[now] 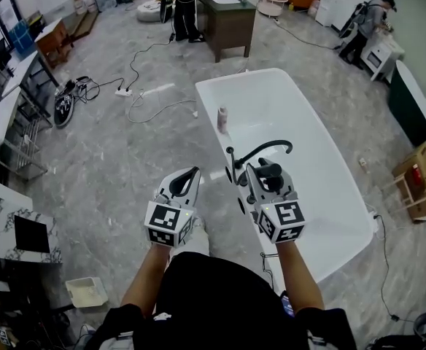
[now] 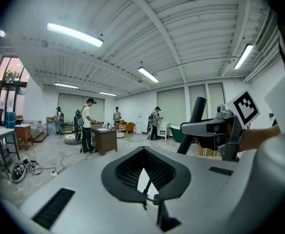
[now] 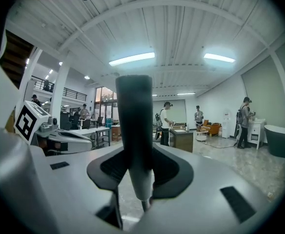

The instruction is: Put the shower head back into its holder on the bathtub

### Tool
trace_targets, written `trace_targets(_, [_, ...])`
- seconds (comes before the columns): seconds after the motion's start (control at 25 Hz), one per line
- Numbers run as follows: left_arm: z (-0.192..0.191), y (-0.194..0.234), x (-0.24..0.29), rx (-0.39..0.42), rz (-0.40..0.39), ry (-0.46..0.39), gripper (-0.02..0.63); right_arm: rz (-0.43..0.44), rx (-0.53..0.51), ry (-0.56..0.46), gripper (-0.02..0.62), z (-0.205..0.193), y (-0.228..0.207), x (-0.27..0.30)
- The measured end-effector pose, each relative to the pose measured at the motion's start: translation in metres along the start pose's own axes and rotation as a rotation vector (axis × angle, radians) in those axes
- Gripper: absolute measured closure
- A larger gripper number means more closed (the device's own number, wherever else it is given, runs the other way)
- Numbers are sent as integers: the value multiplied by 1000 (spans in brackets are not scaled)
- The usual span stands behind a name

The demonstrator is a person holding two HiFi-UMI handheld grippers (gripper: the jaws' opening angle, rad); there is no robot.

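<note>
Right gripper view: the fingers of the right gripper [image 1: 262, 173] are part-way open and clamped on the dark grey, smooth cylindrical handle of the shower head [image 3: 134, 130]. It stands upright between them and tapers towards its lower end. In the head view that handle [image 1: 269, 172] hangs over the near rim of the white freestanding bathtub [image 1: 300, 122], just beside the black tap fitting [image 1: 231, 168] mounted on that rim. It is not seated in anything. A black curved tube [image 1: 268, 148] arcs over the bathtub's rim close by. I cannot tell whether it is the hose or the spout, nor which part of the fitting is the holder.

The left gripper [image 1: 191, 173] hovers outside the bathtub, over the floor next to its near rim. Its fingers are drawn together at the tips with nothing between them.

The handle looks rigid and fairly light, so it should not flex or sag in the grip. Its round, glossy surface is probably slippery, and it could twist or slide between flat fingers if it is knocked against the fitting. Any attached hose would likely drag on it and pull it off line. The present hold around the middle of the handle seems sensible, since it leaves the tapered end free to drop into the holder. The free left gripper could steady the head if it starts to swing.
</note>
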State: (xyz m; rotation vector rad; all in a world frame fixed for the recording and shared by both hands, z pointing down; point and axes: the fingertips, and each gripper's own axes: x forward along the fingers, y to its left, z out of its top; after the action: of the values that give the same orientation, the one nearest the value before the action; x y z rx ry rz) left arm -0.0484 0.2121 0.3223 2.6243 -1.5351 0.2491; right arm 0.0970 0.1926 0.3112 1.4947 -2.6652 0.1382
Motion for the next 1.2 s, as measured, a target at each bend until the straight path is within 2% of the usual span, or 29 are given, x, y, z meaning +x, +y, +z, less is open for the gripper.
trace_targets(0.6, [23, 82, 104, -22, -86, 19, 592, -71, 41, 52, 459, 11, -45, 115])
trace_targets(1.2, [25, 155, 154, -38, -166, 21, 592, -141, 35, 81, 459, 13, -51, 199])
